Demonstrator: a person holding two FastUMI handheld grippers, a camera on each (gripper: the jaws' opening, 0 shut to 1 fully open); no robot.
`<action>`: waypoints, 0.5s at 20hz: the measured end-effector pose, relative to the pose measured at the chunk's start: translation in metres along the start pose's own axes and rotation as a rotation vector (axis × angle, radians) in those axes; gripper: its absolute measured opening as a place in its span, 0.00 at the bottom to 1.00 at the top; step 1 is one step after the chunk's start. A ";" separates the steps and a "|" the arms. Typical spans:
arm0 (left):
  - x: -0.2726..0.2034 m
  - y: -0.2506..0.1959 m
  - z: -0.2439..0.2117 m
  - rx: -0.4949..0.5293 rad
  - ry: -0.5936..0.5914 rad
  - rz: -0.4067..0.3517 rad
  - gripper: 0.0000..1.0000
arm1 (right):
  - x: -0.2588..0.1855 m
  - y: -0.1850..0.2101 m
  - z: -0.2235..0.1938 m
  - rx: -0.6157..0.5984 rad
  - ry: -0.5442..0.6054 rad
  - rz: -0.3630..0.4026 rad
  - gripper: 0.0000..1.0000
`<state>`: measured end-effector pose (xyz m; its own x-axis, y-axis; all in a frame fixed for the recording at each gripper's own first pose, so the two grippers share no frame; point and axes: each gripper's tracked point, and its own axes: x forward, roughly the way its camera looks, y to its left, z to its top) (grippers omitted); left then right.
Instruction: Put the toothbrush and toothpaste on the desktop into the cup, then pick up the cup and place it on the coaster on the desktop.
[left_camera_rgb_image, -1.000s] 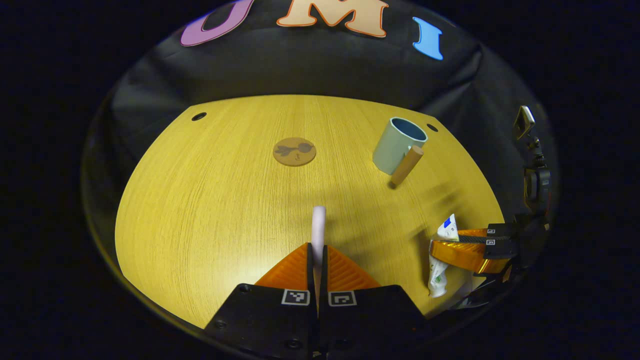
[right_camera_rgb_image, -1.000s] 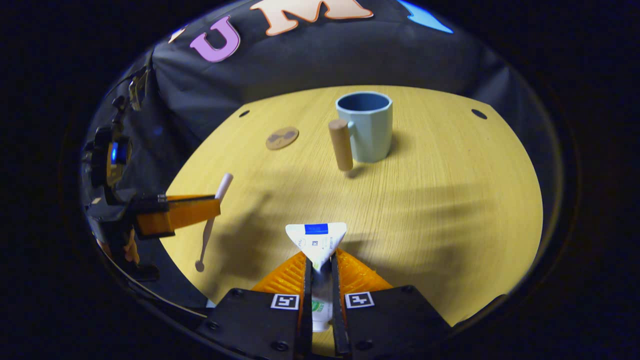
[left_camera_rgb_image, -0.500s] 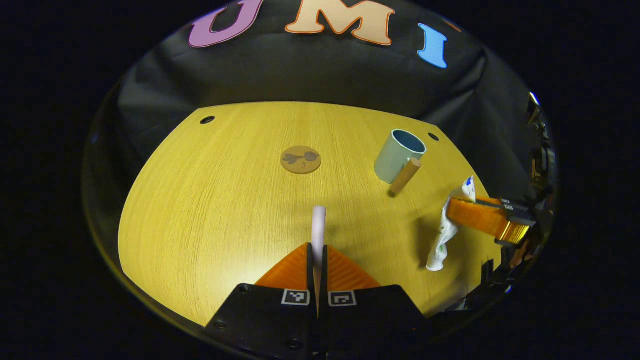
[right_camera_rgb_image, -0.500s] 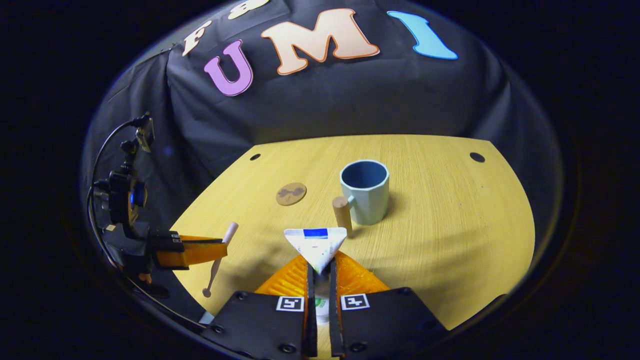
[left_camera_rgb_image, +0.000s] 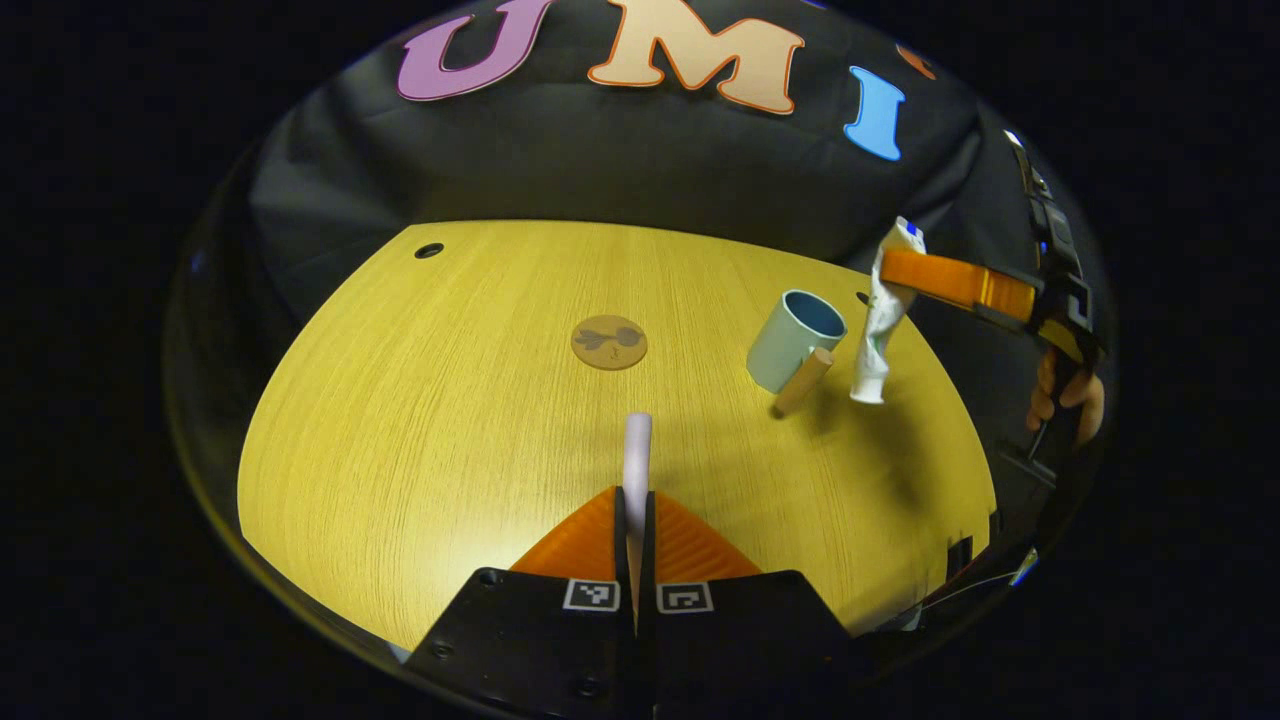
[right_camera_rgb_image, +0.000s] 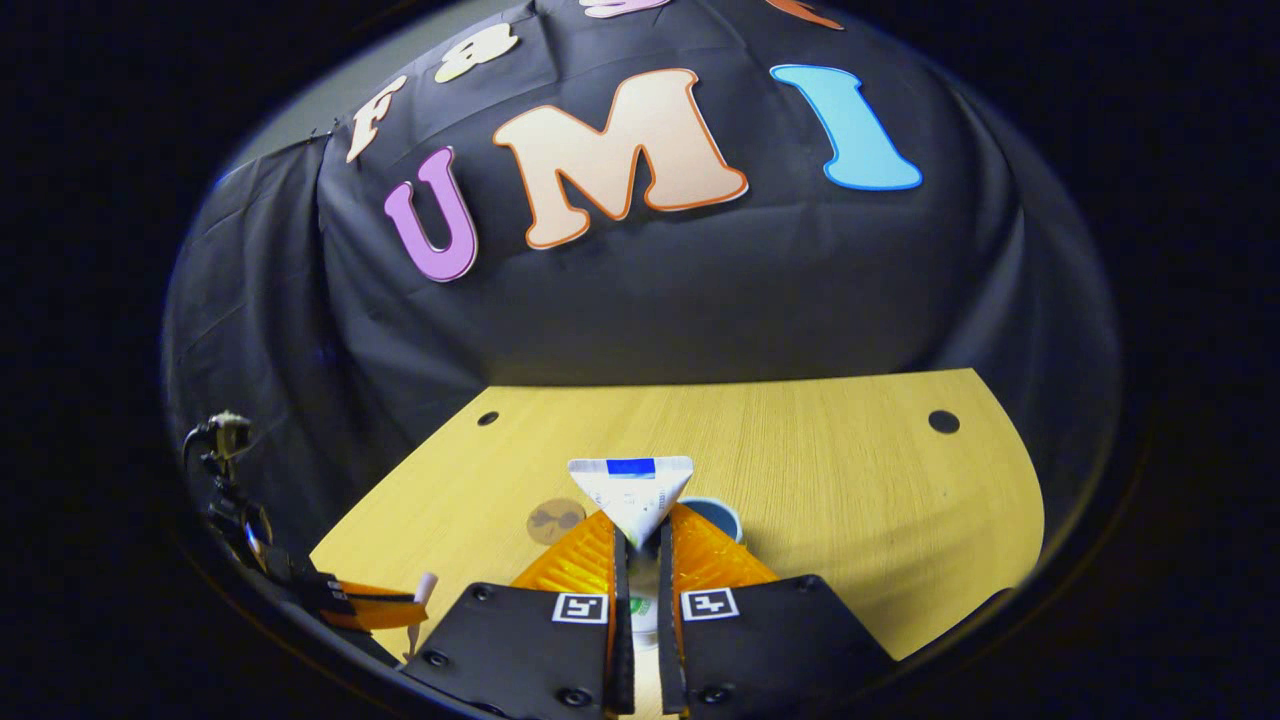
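Right claw (left_camera_rgb_image: 905, 280) clenched on toothpaste (left_camera_rgb_image: 880, 320), tube hanging upright, cap seemingly down, beside cup (left_camera_rgb_image: 795, 340), left claw (left_camera_rgb_image: 634, 500) gripping toothbrush (left_camera_rgb_image: 636, 455).

Light from above is brightening the bench (left_camera_rgb_image: 450, 420) at mid-frame while the edges are falling dim. Soft shadows are lying right of centre in the left gripper view. Fisheye distortion is bending the rims; focus is holding sharp.

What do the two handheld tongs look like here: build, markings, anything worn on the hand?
The left tongs and right tongs are built alike: two wedge-shaped fingers with ribbed faces on a black, blocky housing with visible screws. Each finger base carries a small square black-and-white coded marker. The hand gripping the right tongs appears ungloved; no sleeve can be made out.
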<state>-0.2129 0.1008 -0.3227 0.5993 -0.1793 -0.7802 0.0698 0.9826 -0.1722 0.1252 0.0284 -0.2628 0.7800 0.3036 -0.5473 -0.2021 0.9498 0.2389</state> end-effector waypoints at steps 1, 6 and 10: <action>0.003 -0.005 0.002 -0.005 -0.003 -0.002 0.00 | 0.009 -0.002 0.009 0.006 -0.021 -0.007 0.09; -0.017 0.002 0.013 -0.014 -0.048 0.006 0.00 | 0.054 -0.021 0.027 0.013 -0.080 -0.064 0.12; -0.067 -0.014 0.049 -0.013 -0.099 0.008 0.00 | 0.084 -0.035 0.001 0.006 -0.019 -0.092 0.12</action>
<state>-0.2151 0.1009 -0.2390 0.6758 -0.1652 -0.7183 0.0544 0.9831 -0.1749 0.1987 0.0204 -0.3165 0.8061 0.2131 -0.5521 -0.1250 0.9732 0.1932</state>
